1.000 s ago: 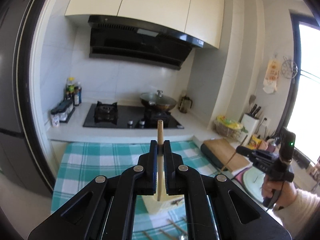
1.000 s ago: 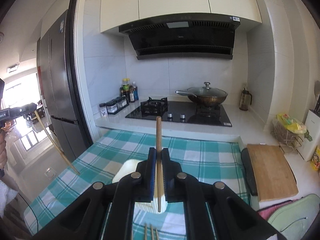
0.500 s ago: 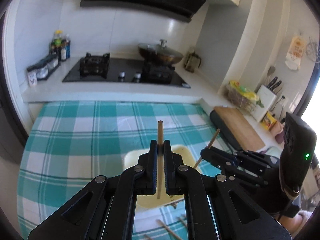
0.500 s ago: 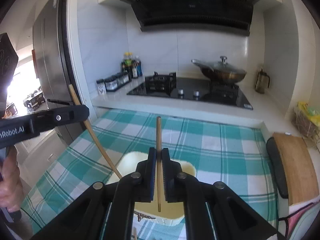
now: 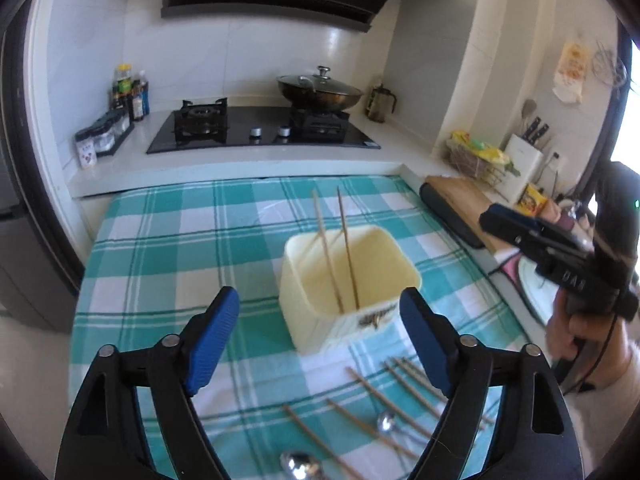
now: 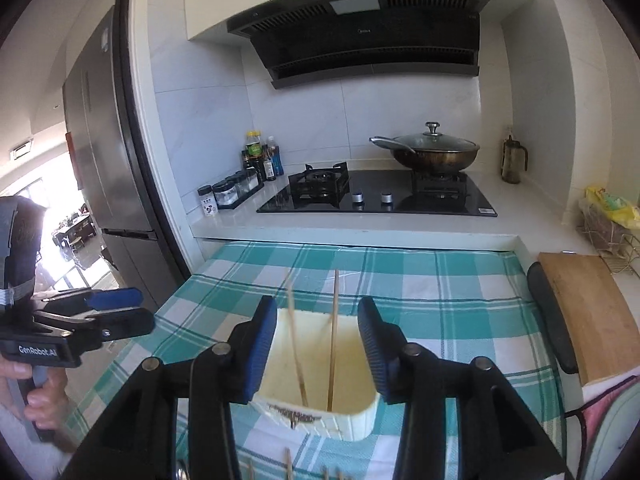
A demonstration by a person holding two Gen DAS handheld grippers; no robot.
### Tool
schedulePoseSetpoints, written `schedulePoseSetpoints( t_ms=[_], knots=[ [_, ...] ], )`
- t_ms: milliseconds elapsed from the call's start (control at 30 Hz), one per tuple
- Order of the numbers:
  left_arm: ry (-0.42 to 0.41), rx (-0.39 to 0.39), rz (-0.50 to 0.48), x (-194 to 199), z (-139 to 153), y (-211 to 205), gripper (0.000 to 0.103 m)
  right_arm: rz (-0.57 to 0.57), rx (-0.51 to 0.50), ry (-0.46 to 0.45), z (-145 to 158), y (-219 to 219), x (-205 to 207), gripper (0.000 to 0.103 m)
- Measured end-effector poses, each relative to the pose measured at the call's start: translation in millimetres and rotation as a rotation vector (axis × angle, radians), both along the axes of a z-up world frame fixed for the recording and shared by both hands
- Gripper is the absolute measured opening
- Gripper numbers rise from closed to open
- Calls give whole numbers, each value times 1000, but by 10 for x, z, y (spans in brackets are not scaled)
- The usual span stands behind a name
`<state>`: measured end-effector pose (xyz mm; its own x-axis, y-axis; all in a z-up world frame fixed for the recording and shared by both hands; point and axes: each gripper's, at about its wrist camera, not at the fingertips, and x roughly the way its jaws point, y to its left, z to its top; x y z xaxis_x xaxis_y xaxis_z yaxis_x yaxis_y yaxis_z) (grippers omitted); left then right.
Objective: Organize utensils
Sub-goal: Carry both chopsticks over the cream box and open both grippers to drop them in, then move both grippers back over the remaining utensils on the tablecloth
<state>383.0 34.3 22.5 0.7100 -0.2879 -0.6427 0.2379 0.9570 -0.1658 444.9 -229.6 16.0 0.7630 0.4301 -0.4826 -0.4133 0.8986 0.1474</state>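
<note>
Left tool: my blue-padded jaws have just been opening and stand spread wide, with nothing pinched between them. The holder sits past the pads, seen through the gap.
Right tool: jaws have just been opening too, parted to a narrower gap, gripping nothing. Through the gap I see the two chopsticks standing free of both pads. In the left wrist view this tool hangs off to the right, held by a hand.
Chopstick holder: cream, square with rounded corners, upright on the checked cloth, a small dark emblem on its near face.
Chopsticks in holder: two wooden sticks, lower ends inside, upper ends leaning toward the far rim and rising above it, close beside each other but not touching at the top.
Loose chopsticks: several lie flat on the cloth on the near side of the holder, fanned out at an angle.
Spoons: one metal bowl at the bottom edge of my left view, another among the loose sticks.
Desk: covered by a teal and white checked tablecloth.
Behind: gas hob with a lidded wok on the right burner.
Right side: wooden cutting board beside the cloth.
</note>
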Motion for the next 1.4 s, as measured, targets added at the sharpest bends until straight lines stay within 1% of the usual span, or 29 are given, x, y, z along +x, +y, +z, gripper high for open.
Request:
schedulePoseSetpoints(
  t_ms=[33,67,100,133,200,267,300,400,433,500,533,567,633,700,800,900,967,1067,1233,1300,1400],
  knots=[
    [3,28,-4,-273,-85,47,91,7,-16,-4,-3,-79,-165,49],
    [10,42,-2,-474,-179,82,92,11,-32,-7,-41,-167,-348,51],
    [22,53,5,-698,-315,117,93,10,-48,-11,-107,-261,-549,51],
    [43,54,14,-954,-514,146,93,7,-65,-15,-215,-361,-771,51],
    [97,40,53,-1314,-902,167,93,-27,-101,-23,-470,-552,-1171,51],
    [153,14,110,-1572,-1246,155,93,-95,-150,-28,-820,-715,-1566,51],
    [182,-10,136,-1672,-1397,140,93,-135,-171,-13,-1003,-790,-1722,51],
    [238,-97,193,-1859,-1754,77,93,-257,-180,67,-1505,-1036,-2061,51],
    [246,-107,210,-1887,-1827,56,93,-282,-179,93,-1641,-1101,-2132,51],
    [254,-108,240,-1887,-1917,-10,93,-299,-193,157,-1840,-1194,-2169,51],
    [258,-108,246,-1885,-1959,-29,93,-297,-200,178,-1910,-1217,-2189,51],
    [262,-108,249,-1864,-1984,-58,93,-307,-209,179,-1947,-1237,-2190,51],
    [264,-104,258,-1816,-2009,-112,93,-330,-217,171,-2003,-1253,-2219,51],
    [258,-98,266,-1796,-2025,-152,93,-337,-196,172,-2045,-1246,-2196,51],
    [256,-87,269,-1768,-2058,-200,93,-326,-180,167,-2102,-1188,-2191,51],
    [257,-83,278,-1691,-2084,-225,93,-295,-228,139,-2161,-1065,-2236,51],
    [253,-87,301,-1601,-2083,-218,93,-284,-254,125,-2169,-1009,-2248,51],
    [248,-90,329,-1443,-2093,-218,93,-274,-269,123,-2169,-973,-2242,51],
    [266,-39,360,-1212,-2195,-319,93,-284,-254,120,-2159,-999,-2252,51],
    [244,26,364,-1207,-2213,-402,93,-286,-252,119,-2159,-1000,-2254,51],
    [237,87,355,-1225,-2237,-458,93,-285,-244,128,-2151,-1009,-2247,51]
  ],
)
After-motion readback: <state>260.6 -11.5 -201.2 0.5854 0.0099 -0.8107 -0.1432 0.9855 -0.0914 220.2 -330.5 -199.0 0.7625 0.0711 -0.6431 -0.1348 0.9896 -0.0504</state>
